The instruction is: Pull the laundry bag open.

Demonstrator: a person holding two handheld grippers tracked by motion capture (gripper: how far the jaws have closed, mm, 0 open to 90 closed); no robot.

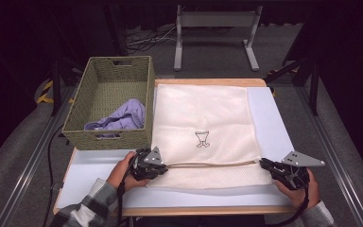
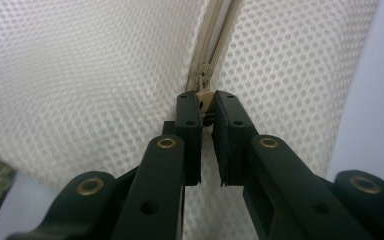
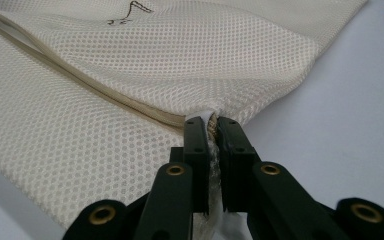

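The mesh laundry bag (image 1: pixel 203 132) lies flat on the white table (image 1: pixel 274 123), just right of the woven basket (image 1: pixel 108 101), its zipper (image 1: pixel 208 164) running across the near end between your two grippers. Your left gripper (image 2: pixel 206 107) is nipped down narrow on the zipper pull (image 2: pixel 204 85), the tab caught between the jaw tips with the zipper track running away ahead of it. Your right gripper (image 3: pixel 213 131) is closed just as tight on the bag's corner at the far end of the zipper, a wad of mesh and seam bunched between the pads. Treat this bag as light, limp and a bit slippery: the netting will ripple and bunch rather than resist, so the slider will likely drag the cloth along unless the corner is held taut against it. The pull and the reinforced seam end are the sensible holds; open mesh would just stretch. In the high view your left hand (image 1: pixel 123 170) sits low at the bag's near-left edge, gripper pointing right along the zipper line, while your right hand (image 1: pixel 302 187) rests near the table's front-right, gripper aimed left and level. The zipper already looks parted along its length. A lilac garment (image 1: pixel 123 118) lies crumpled in the basket, well apart from both hands.
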